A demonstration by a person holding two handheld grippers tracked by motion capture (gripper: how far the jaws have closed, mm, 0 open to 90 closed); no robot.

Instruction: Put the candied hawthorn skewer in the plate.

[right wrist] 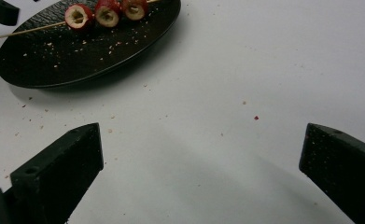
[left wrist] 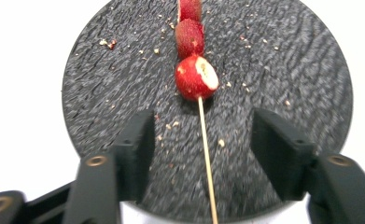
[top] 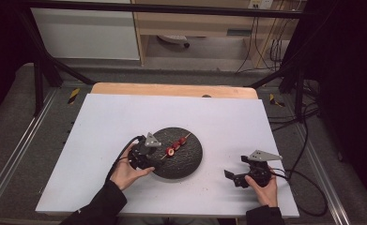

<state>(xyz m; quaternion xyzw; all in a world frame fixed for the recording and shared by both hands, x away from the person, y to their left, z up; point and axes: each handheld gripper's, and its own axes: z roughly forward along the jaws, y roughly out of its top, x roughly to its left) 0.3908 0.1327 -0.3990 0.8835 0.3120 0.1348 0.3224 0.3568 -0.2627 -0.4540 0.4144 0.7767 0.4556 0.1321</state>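
- Skewer [left wrist: 206, 154] lies flat on the black plate [left wrist: 101, 116], its bare stick end running between the left tool [left wrist: 203, 135] jaws so it's easy to reach.
- Left tool jaws stand apart, pads clear of the stick, nothing gripped.
- Three red fruit pieces [left wrist: 195, 77] sit just ahead of that tool, threaded on the stick.
- Right tool [right wrist: 201, 154] is wide open over bare worktop [right wrist: 245, 70], holding nothing; the plate lies ahead to its left, probably parked out of the way.
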